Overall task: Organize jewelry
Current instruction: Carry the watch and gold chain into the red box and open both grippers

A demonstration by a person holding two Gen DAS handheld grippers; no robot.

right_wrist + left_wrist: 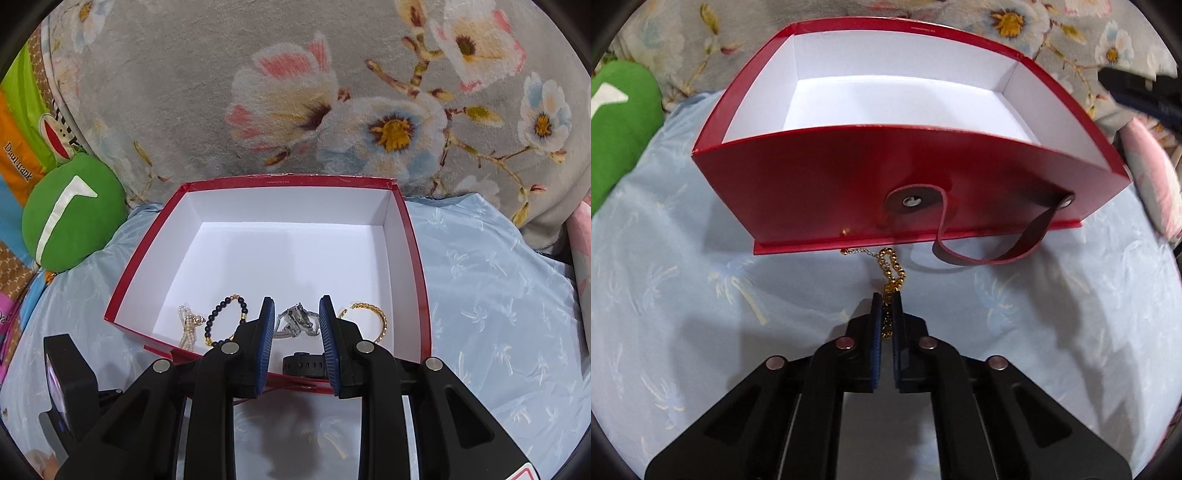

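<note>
A red box [820, 192] with a white inside and a snap strap [979, 254] stands on a light blue sheet. My left gripper [887, 295] is shut on a gold bead bracelet [894, 264], whose far end lies on the sheet against the box's front wall. In the right wrist view my right gripper [293, 306] hovers open over the near rim of the red box [140, 258]. Inside lie a pearl bracelet [188, 325], a black bead bracelet [221, 317], a silver watch [297, 319], a gold bangle [373, 317] and a black watch strap [303, 365].
A green plush [74, 218] lies left of the box, on the light blue sheet [480, 280]. A grey floral blanket [295, 92] rises behind the box. A pink cushion [1152, 177] sits at the right edge. The far half of the box floor is bare.
</note>
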